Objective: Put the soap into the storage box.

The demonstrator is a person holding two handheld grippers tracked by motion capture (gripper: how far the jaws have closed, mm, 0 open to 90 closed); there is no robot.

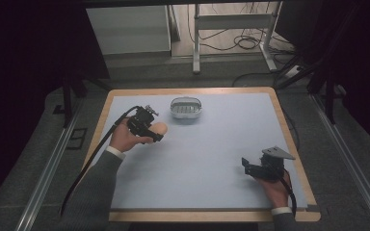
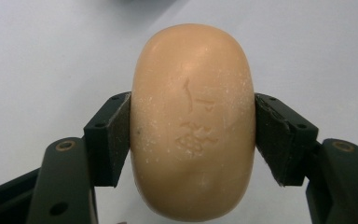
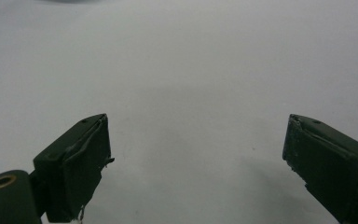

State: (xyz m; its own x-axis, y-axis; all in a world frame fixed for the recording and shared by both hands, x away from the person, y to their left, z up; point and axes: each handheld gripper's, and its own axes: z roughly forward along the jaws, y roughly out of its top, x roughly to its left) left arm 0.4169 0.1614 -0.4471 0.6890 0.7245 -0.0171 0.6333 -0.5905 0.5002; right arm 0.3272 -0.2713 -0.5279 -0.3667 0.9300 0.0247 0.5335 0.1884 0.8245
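A tan oval bar of soap [image 2: 192,121] with stamped characters sits between the black jaws of my left gripper [image 2: 192,135], which is shut on its two sides. In the high view the same soap [image 1: 159,129] pokes out of the left gripper [image 1: 155,131] at the table's left, just short of a white soap dish [image 1: 186,109]. My right gripper [image 1: 246,164] rests near the table's right front, held by a hand. In the right gripper view its jaws stand wide apart over bare mat, so the right gripper [image 3: 196,163] is open and holds nothing.
A pale blue mat [image 1: 207,154] covers the wooden table [image 1: 125,91]. The soap dish stands at the back centre. A cable [image 1: 94,154] trails from the left gripper along the forearm. Metal rails and table legs lie beyond the table.
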